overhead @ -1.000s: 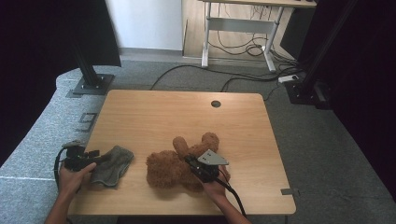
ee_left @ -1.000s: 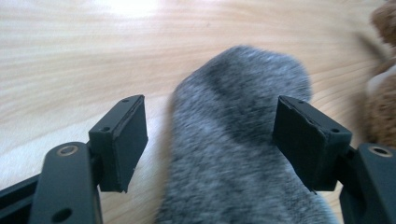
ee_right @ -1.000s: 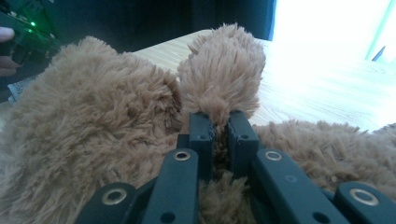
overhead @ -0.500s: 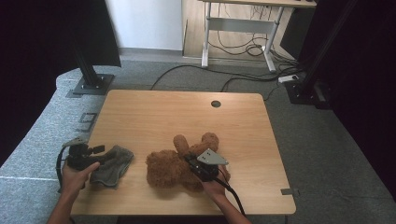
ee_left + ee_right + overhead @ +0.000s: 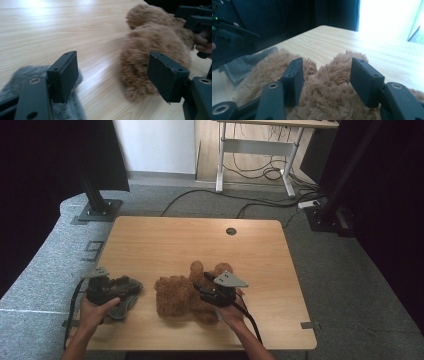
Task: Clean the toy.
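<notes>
Right gripper (image 5: pixel 325 82) agape above teddy (image 5: pixel 329 100)

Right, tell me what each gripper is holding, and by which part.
Nothing is held. The right gripper has just been opening; its jaws stand apart over the bear, not pressing it. The left gripper is open above the cloth.

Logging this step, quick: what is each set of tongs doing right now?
Left tongs: open, empty, above the grey cloth.
Right tongs: just opened, pads off the teddy bear.
</notes>
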